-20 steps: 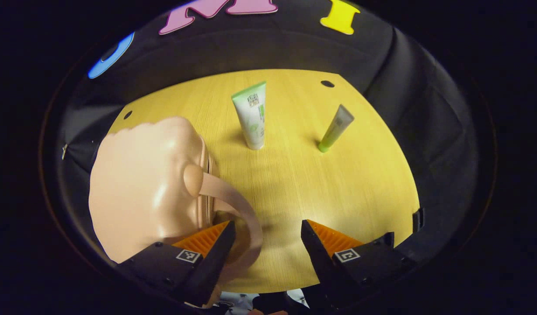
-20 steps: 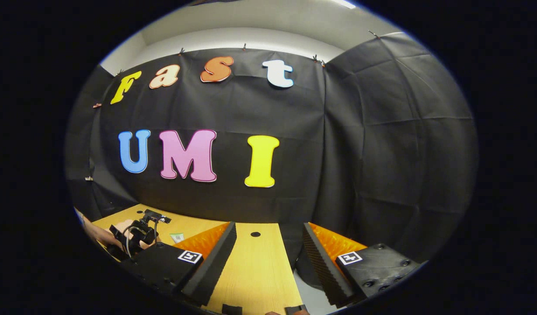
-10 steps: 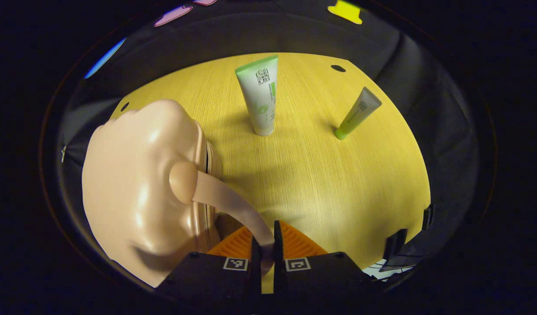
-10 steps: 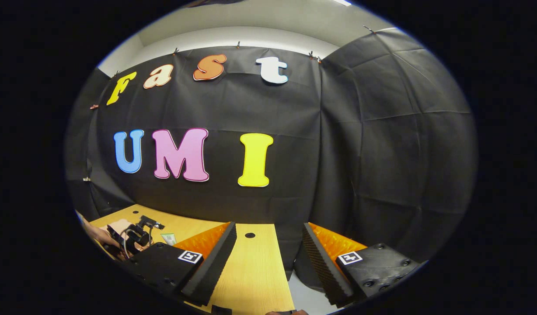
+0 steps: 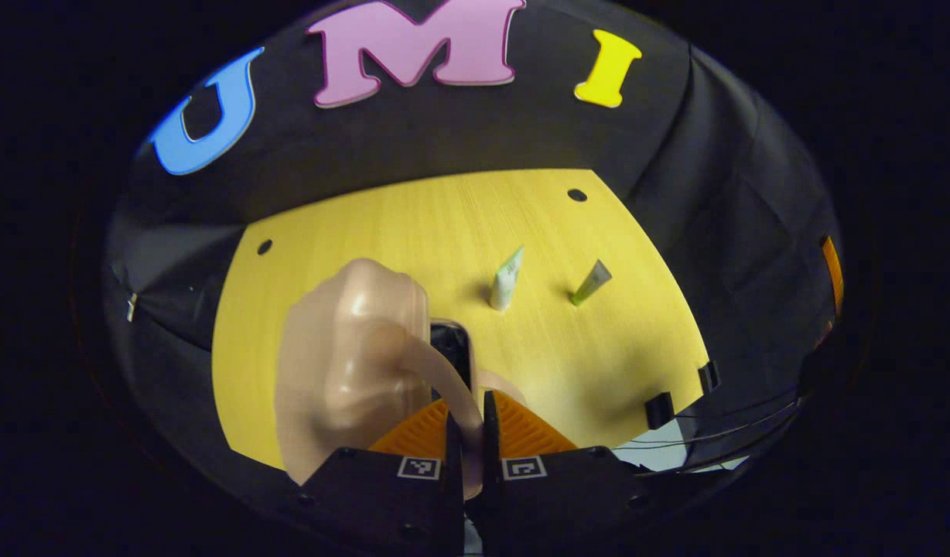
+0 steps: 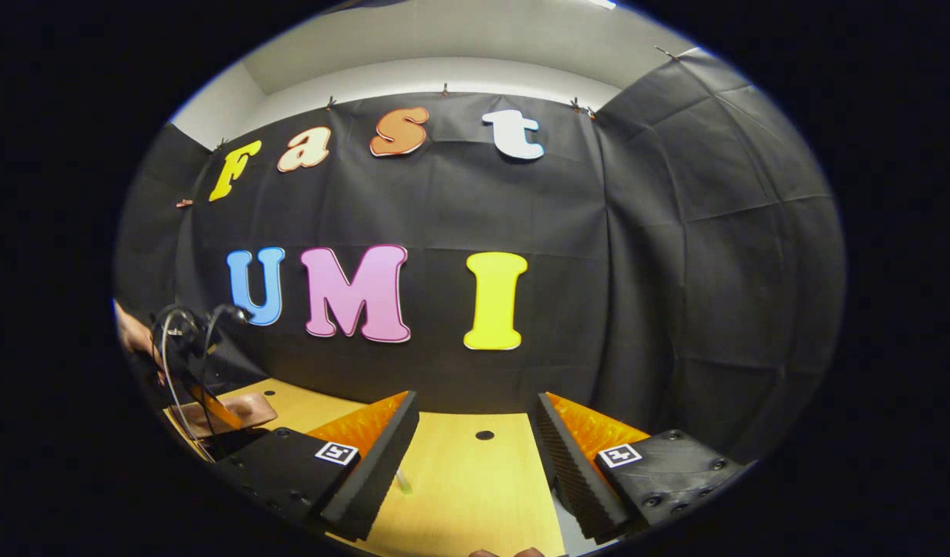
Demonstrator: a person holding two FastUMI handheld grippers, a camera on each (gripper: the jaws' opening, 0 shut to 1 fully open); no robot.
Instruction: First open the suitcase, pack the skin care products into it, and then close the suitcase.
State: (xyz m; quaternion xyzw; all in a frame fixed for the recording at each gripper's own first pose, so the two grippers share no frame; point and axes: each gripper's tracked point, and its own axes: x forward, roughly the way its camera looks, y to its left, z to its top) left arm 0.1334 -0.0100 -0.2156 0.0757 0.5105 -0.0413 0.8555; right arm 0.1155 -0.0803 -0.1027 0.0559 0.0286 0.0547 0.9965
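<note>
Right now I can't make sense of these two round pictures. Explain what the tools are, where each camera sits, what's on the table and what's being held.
A person holds a two-finger gripper in each hand, and each carries a wide-angle camera that looks along its own fingers.

In the left gripper view, the left gripper is shut on the strap of a small peach suitcase. The lid looks raised, with a dark opening beside it. Beyond it, on the yellow wooden table, stand a white and green tube and a slimmer green tube, set apart from each other.

In the right gripper view, the right gripper is open and holds nothing, hovering over the table edge. At far left it also catches the other gripper with the hand holding it.
</note>
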